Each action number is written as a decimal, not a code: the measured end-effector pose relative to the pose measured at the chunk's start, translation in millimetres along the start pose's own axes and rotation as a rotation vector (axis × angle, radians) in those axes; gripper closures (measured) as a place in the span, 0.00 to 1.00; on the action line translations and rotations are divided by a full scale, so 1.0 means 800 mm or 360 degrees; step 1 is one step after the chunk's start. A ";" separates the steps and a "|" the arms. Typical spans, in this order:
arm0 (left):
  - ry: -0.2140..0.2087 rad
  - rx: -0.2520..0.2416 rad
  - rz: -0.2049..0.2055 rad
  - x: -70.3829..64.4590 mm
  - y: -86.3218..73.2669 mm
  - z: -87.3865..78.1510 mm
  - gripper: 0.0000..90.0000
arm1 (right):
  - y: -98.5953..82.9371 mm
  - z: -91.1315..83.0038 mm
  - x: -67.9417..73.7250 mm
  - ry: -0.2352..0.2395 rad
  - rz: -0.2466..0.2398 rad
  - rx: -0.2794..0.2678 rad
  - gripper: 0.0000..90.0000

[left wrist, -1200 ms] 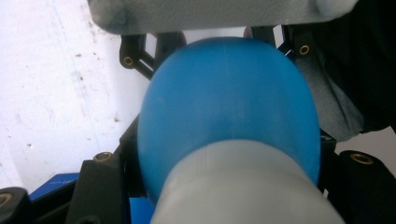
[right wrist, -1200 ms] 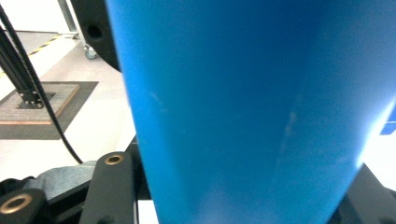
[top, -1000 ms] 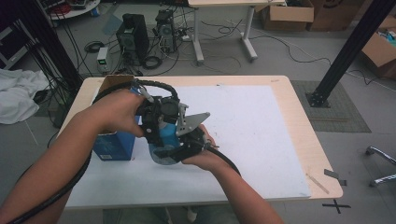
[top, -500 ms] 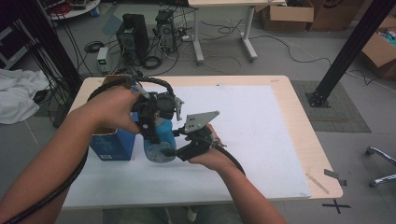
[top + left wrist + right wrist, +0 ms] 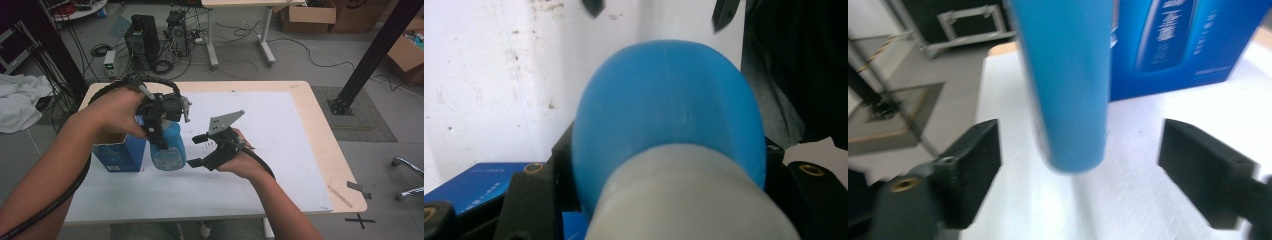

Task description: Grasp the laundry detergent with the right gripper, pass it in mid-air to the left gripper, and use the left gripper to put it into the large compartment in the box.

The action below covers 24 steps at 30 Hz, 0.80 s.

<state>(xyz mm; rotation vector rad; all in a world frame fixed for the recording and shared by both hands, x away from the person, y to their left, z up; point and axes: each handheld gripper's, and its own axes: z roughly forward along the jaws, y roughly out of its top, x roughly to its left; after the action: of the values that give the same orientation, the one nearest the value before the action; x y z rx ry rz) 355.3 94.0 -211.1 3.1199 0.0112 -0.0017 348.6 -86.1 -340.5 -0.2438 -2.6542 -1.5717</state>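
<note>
A blue bottle (image 5: pixel 167 147) w/ a pale cap, upright, its bottom hanging just above the surface (image 5: pixel 280 150), is pinched near the top by the left gripper (image 5: pixel 159 131), fingers clamped on both sides. It hangs just beside a blue box (image 5: pixel 116 152) printed w/ the same bottle. The right gripper (image 5: pixel 199 150) sits just right of the bottle, fingers spread wide & apart from it. White sheet covers the wooden surface, marked w/ small stains. Behind: computer towers (image 5: pixel 142 37), cables, cardboard boxes (image 5: pixel 305 15), grey floor. Left gripper view looks down over cap & rounded shoulder (image 5: pixel 669 115); right gripper view shows the smooth body (image 5: pixel 1068 85) between its open fingers (image 5: pixel 973 170) & the box's print.
</note>
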 end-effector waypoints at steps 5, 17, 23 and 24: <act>0.0003 -0.0005 -0.0015 0.002 -0.002 -0.005 0.43 | 0.008 -0.018 -0.003 -0.0004 0.0034 0.0155 0.16; -0.0048 -0.0004 -0.0107 0.010 -0.010 -0.034 0.43 | 0.020 -0.043 -0.011 -0.0059 0.0029 0.0609 0.16; -0.0045 -0.0023 -0.0206 0.016 -0.014 -0.052 0.43 | 0.027 -0.057 -0.018 -0.0051 0.0033 0.0720 0.16; -0.0047 -0.0026 -0.0233 0.018 -0.015 -0.055 0.43 | 0.028 -0.059 -0.019 -0.0027 0.0036 0.0731 0.16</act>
<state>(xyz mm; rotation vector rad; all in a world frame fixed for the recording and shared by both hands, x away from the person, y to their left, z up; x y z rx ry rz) 370.1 106.9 -167.4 3.0942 0.2378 -0.0495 365.6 -118.5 -300.3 -0.2616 -2.9114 -0.9144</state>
